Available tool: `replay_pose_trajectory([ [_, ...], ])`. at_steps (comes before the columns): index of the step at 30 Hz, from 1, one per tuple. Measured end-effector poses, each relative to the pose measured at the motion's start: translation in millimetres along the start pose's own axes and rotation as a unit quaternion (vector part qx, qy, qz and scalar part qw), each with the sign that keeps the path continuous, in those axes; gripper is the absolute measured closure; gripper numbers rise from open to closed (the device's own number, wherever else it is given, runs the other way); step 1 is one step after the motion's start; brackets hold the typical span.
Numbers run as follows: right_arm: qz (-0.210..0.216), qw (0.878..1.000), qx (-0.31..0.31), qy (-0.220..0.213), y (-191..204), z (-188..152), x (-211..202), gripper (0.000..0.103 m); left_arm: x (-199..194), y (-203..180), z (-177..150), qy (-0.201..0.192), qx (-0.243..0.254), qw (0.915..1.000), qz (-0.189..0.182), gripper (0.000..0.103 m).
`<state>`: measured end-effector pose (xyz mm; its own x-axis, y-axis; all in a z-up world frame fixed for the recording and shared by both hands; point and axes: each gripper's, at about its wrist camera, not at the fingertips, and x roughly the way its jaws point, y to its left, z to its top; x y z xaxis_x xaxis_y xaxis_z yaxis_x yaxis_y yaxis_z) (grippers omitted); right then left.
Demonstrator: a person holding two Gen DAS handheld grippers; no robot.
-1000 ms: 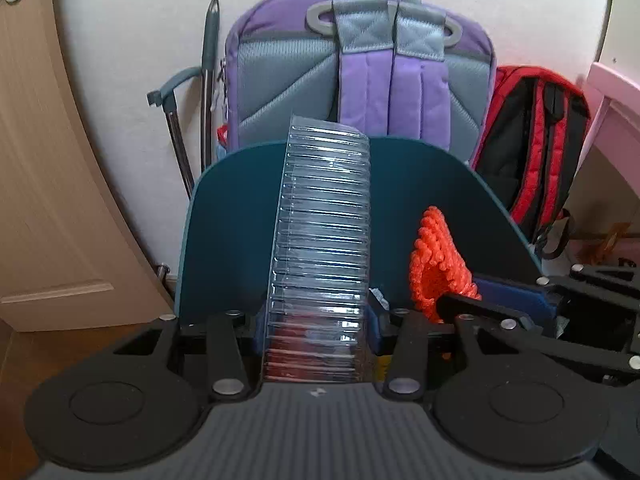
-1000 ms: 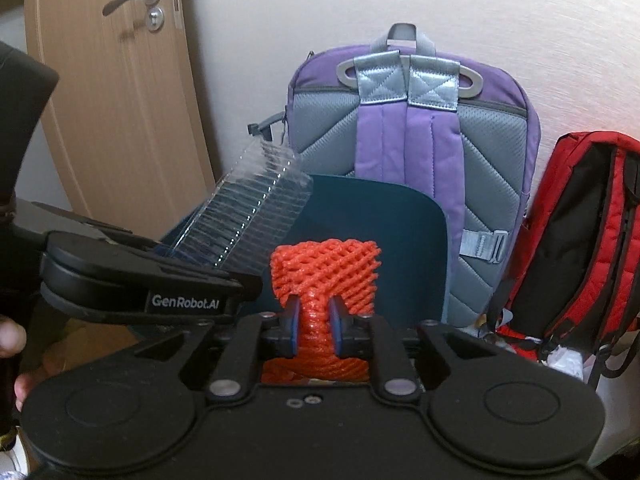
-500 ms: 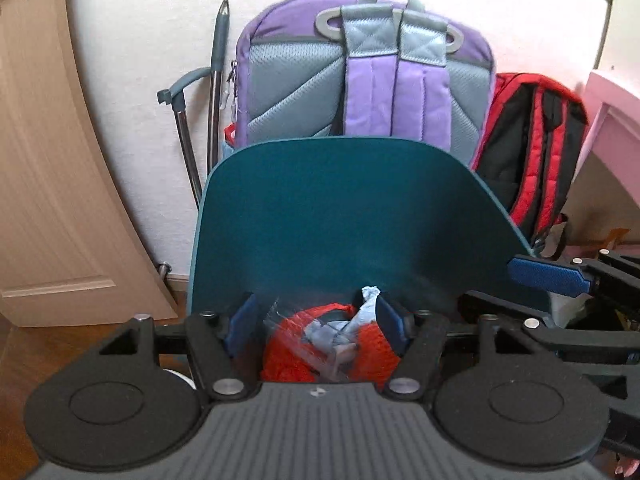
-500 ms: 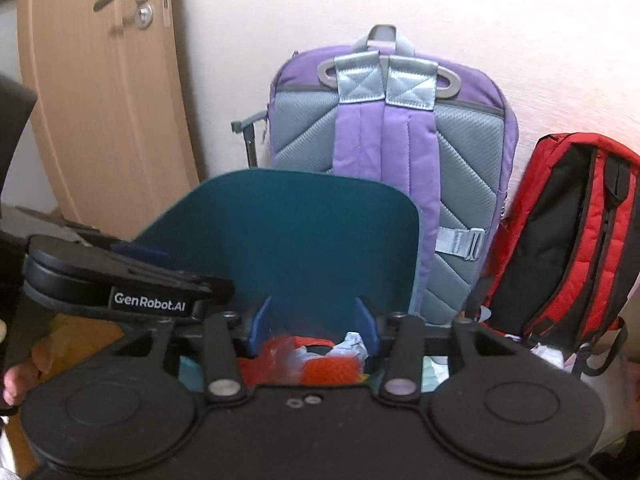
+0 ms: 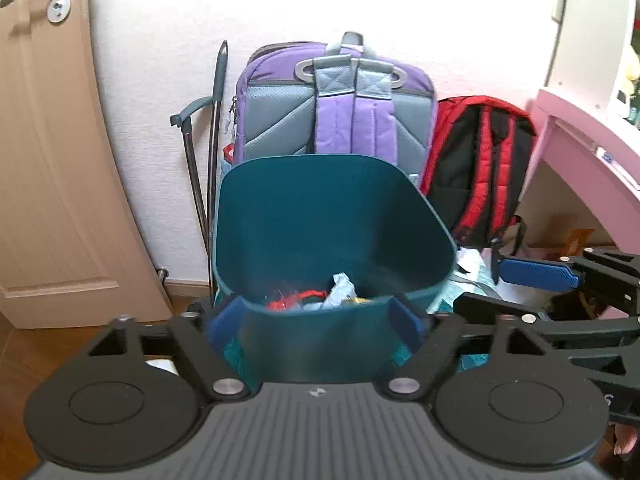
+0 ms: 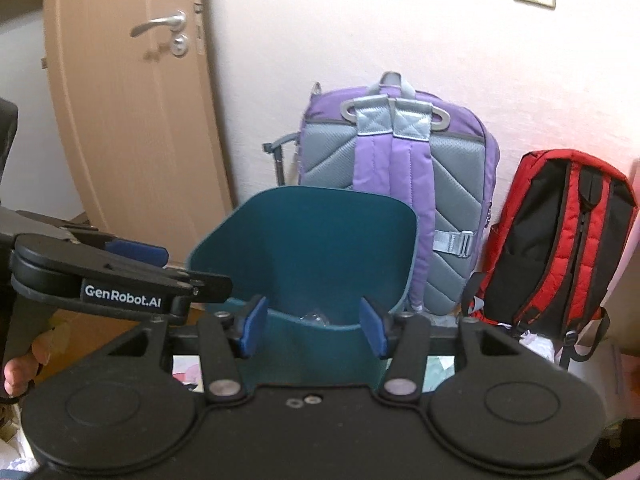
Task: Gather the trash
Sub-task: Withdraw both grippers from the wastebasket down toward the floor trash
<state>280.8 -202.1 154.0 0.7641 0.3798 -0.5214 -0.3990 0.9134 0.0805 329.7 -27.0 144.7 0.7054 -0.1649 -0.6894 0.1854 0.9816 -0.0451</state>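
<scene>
Grippers, left (image 5: pixel 314 322) and right (image 6: pixel 314 326), opening empty over teal bin (image 5: pixel 332 216) (trash inside); a careless swing could tip it.

Floor by the wall, as we see it

We see a brown wooden floor (image 5: pixel 24 344) carrying a teal bin (image 5: pixel 332 216), with a purple backpack (image 5: pixel 336 100) and a red-and-black backpack (image 5: pixel 480 160) standing behind it against the wall.
</scene>
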Motion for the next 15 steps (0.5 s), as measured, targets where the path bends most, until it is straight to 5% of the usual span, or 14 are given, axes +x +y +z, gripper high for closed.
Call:
replay_pose_trajectory([
  [15,0.055,0.998,-0.001,0.030,39.0,-61.5,-40.0,0.050,-69.7,27.8,-92.3,0.000,-0.009,0.9996,-0.026,0.015],
])
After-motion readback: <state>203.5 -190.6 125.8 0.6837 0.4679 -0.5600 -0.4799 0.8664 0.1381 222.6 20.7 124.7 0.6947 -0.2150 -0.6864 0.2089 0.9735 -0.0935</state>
